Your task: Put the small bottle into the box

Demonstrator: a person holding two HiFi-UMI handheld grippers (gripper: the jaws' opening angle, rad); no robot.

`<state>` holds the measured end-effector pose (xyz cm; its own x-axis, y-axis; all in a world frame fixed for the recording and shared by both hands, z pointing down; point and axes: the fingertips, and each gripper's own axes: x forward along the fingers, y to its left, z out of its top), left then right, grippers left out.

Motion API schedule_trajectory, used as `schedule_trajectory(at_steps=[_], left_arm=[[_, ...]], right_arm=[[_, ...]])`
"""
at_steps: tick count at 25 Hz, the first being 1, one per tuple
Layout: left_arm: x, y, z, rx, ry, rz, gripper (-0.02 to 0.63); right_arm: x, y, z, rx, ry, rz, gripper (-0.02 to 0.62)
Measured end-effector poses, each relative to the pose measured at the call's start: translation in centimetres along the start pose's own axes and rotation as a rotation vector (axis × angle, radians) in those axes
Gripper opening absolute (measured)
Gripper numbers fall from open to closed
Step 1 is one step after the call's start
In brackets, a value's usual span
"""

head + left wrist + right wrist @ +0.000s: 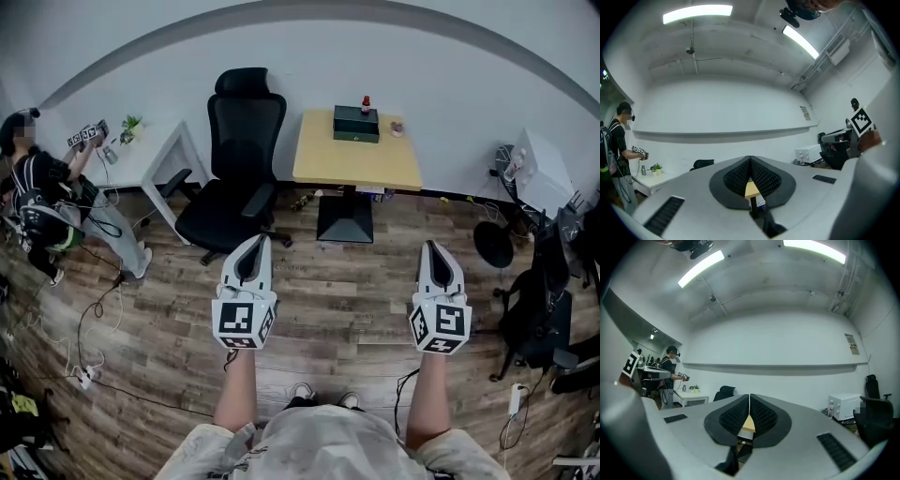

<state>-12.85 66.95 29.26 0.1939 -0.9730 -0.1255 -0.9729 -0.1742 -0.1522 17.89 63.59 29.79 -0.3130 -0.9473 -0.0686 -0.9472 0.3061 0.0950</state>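
Note:
A small red-capped bottle [366,104] stands at the back of a yellow-topped table [356,164], just behind a dark green box [356,124]. Both grippers hang well short of the table, over the wooden floor. My left gripper [256,246] and my right gripper [432,251] are side by side and point toward the table. In the left gripper view the left gripper [750,161] has its pads pressed together with nothing between them. The right gripper [749,399] looks the same in its own view. A sliver of the table [747,423] shows below the pads.
A black office chair [239,159] stands left of the table, beside a white desk [167,155]. A person [37,202] holding grippers stands at far left. Cables [89,328] trail on the floor. A white appliance [539,169], a fan [494,242] and another chair [539,319] crowd the right.

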Motion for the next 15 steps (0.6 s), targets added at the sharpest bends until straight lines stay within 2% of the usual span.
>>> schedule_trajectory(at_steps=[13,14,15], left_arm=[[-0.13,-0.45,-0.14,0.008,-0.001,-0.016,0.008],[-0.06,-0.53,-0.13,0.008,-0.001,-0.018,0.008],[0.02,-0.61,-0.12,0.007,-0.001,-0.021,0.008]], right_arm=[[-0.09,0.82,-0.48,-0.005,-0.006,-0.005,0.028],[-0.06,0.83,-0.51,-0.009,-0.006,-0.006,0.047],[-0.02,0.84,-0.52,-0.011,-0.007,-0.006,0.098]])
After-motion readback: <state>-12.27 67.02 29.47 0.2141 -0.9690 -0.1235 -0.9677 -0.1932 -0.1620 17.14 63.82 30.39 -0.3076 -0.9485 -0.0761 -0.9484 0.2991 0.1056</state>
